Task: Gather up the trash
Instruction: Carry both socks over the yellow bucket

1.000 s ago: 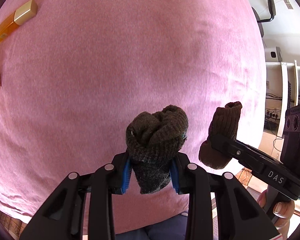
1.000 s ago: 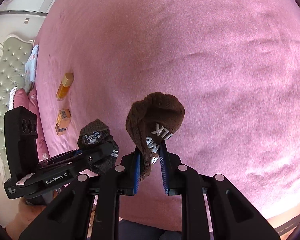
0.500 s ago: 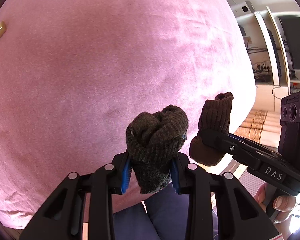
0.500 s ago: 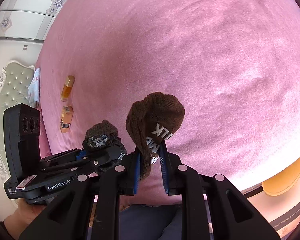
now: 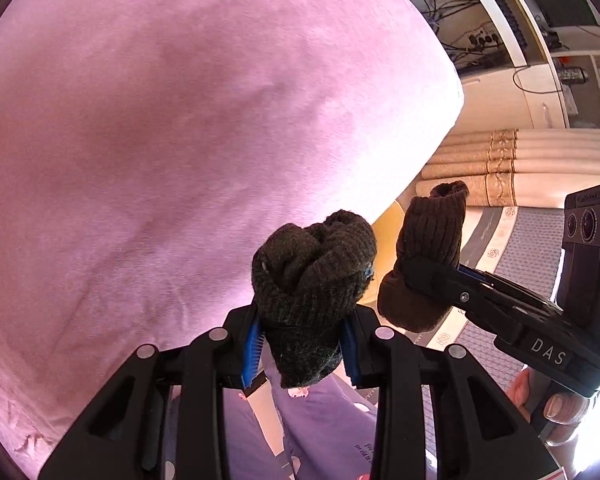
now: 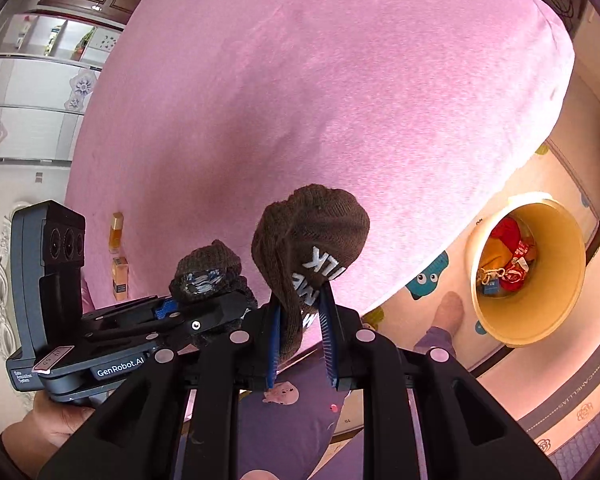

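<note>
My left gripper (image 5: 302, 340) is shut on a dark grey rolled sock (image 5: 312, 268), held up over the near edge of the pink bed (image 5: 180, 120). My right gripper (image 6: 300, 336) is shut on a brown sock with white lettering (image 6: 312, 236). The two grippers are side by side: the brown sock (image 5: 428, 256) shows at the right in the left wrist view, and the grey sock (image 6: 208, 268) at the left in the right wrist view. A tan bin (image 6: 568, 288) with red and yellow items inside stands on the floor to the right, beside the bed.
Two small amber bottles (image 6: 118, 256) lie on the bed (image 6: 320, 80) at the left. A patterned floor mat (image 6: 548, 400) lies beside the bed. A desk with cables (image 5: 500, 20) and a folded beige blanket (image 5: 520, 160) lie beyond the bed corner. The person's purple-clad legs (image 6: 292, 420) are below.
Both grippers have swung right with their socks, from over the bed to its corner. The floor, mat and tan bin have come into view; the bottles have left the left wrist view.
</note>
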A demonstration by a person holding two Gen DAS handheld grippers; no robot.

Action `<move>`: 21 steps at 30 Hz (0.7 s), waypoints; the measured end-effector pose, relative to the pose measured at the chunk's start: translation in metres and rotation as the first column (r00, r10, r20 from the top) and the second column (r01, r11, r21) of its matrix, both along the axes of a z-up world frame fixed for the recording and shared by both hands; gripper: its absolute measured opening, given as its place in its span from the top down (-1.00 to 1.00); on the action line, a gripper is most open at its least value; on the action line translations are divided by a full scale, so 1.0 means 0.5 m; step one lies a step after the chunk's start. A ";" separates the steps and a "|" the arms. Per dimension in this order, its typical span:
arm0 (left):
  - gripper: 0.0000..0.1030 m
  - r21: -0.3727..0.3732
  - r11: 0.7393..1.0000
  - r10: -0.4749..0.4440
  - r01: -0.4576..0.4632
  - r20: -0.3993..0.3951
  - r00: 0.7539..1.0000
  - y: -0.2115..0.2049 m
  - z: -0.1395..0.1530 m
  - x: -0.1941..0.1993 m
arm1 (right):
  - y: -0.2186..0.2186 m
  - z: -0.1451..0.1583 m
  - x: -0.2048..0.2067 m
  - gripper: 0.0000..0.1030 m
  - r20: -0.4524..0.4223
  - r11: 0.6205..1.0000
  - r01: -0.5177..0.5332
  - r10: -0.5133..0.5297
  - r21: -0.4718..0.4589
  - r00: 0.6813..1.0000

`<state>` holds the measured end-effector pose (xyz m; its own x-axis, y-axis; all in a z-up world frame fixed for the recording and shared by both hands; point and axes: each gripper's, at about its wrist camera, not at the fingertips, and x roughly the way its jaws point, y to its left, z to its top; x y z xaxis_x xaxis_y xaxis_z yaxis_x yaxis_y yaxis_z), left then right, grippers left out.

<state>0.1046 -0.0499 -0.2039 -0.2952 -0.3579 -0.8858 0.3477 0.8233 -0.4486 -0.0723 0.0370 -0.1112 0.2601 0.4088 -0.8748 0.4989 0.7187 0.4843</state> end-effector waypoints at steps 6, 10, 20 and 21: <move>0.36 0.005 0.994 -0.109 0.109 -0.013 0.994 -0.161 -0.015 -0.086 | -0.120 -0.013 -0.135 0.65 -0.013 0.992 0.129 -0.129 0.011 0.992; 0.36 0.018 0.981 -0.192 0.192 -0.026 0.981 -0.256 -0.022 -0.157 | -0.191 -0.025 -0.219 0.65 -0.024 0.978 0.211 -0.210 0.009 0.977; 0.36 0.067 0.922 -0.378 0.382 -0.060 0.924 -0.448 -0.073 -0.297 | -0.323 -0.081 -0.381 0.63 -0.072 0.930 0.367 -0.365 0.014 0.928; 0.36 0.071 0.915 -0.393 0.396 -0.062 0.918 -0.463 -0.078 -0.307 | -0.333 -0.086 -0.396 0.63 -0.078 0.926 0.378 -0.376 0.018 0.923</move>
<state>-0.0489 -0.2814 -0.2431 -0.4383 -0.1325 -0.8890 0.6325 0.6573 -0.4098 -0.2705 -0.1297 -0.1544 0.3377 0.3206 -0.8850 0.7641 0.4556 0.4567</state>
